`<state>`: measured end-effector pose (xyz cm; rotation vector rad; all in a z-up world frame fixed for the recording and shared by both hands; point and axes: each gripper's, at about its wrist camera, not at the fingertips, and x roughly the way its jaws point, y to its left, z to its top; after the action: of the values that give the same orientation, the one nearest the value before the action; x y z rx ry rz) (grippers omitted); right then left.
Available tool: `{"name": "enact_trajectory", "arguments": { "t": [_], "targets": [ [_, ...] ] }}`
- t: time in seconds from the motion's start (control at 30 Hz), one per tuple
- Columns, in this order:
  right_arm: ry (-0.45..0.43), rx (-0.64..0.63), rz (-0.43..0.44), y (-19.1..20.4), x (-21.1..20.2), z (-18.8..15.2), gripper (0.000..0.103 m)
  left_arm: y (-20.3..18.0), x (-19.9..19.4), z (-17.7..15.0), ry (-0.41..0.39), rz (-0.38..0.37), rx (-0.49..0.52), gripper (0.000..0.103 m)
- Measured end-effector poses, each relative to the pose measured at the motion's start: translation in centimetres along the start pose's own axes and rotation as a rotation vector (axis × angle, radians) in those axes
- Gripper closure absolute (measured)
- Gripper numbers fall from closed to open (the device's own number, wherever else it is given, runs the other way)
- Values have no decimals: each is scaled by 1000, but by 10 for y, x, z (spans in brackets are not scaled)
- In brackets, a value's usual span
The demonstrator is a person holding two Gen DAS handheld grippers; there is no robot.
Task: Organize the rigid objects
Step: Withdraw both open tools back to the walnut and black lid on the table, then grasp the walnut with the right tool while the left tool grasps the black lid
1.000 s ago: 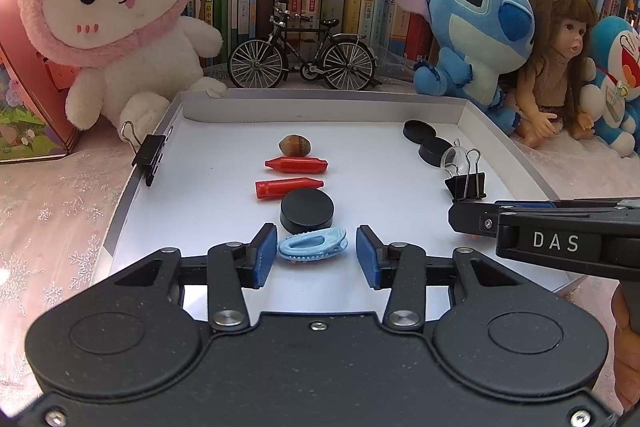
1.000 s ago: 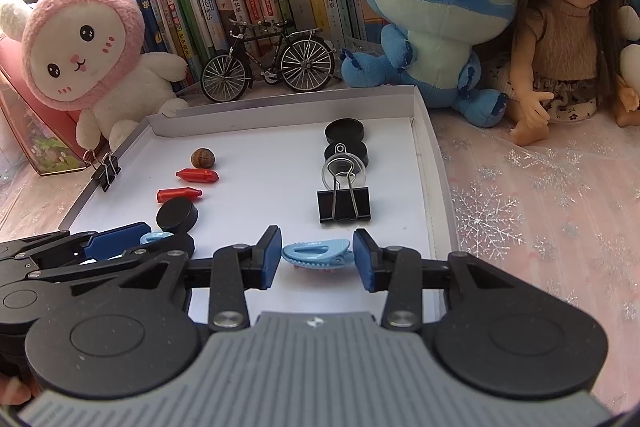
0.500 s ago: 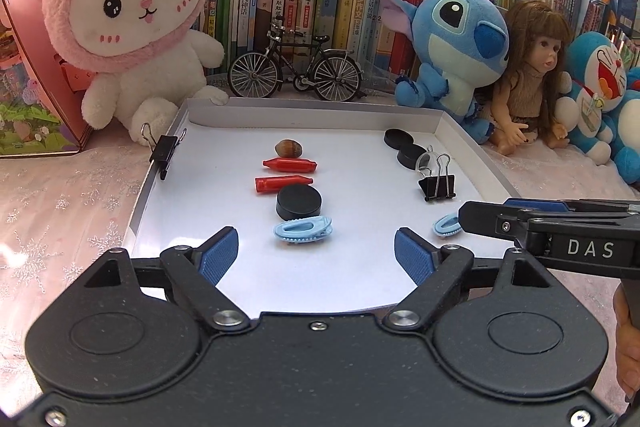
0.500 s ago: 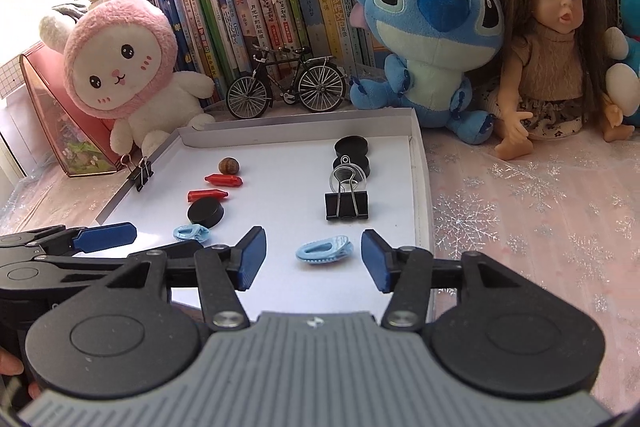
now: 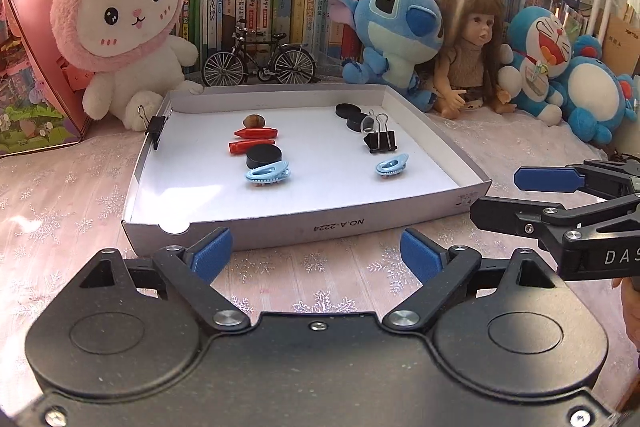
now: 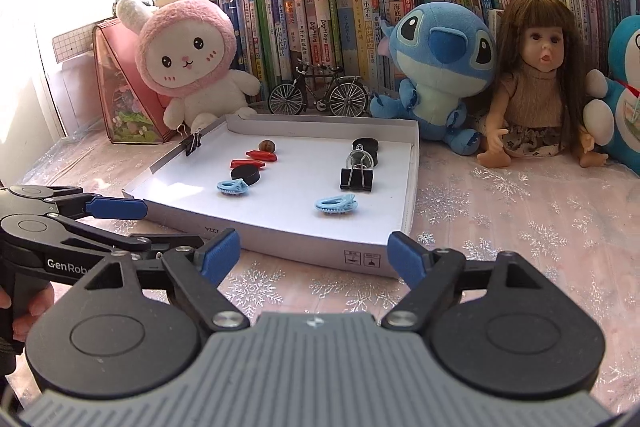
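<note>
Inside the white tray (image 5: 304, 223), two light-blue ribbed clips (image 5: 267, 173) lie flat.

Just beyond the fingers, the shallow white cardboard tray (image 5: 432, 213) looks matt; inside lie two glossy light-blue plastic hair clips (image 5: 267, 173), matt black discs (image 5: 262, 157) and a black metal binder clip (image 5: 380, 141).
</note>
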<state>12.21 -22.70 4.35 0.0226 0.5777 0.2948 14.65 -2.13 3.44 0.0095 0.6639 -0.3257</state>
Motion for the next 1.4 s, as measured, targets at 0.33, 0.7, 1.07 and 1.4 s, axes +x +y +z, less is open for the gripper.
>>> {"name": "enact_trajectory", "arguments": {
  "t": [0.33,0.7,1.07,1.4],
  "targets": [
    [-20,-98,28,12,-37,-30,13,-20,-37,-32,-13,-52,65,12],
    [16,-182,62,9,-70,-66,13,-40,-66,-74,43,-148,141,12],
    [68,-279,64,16,-73,-87,13,-72,-67,-93,78,-228,248,56],
    [82,-273,53,19,-68,-90,19,-70,-59,-88,57,-178,202,74]
  ]
}}
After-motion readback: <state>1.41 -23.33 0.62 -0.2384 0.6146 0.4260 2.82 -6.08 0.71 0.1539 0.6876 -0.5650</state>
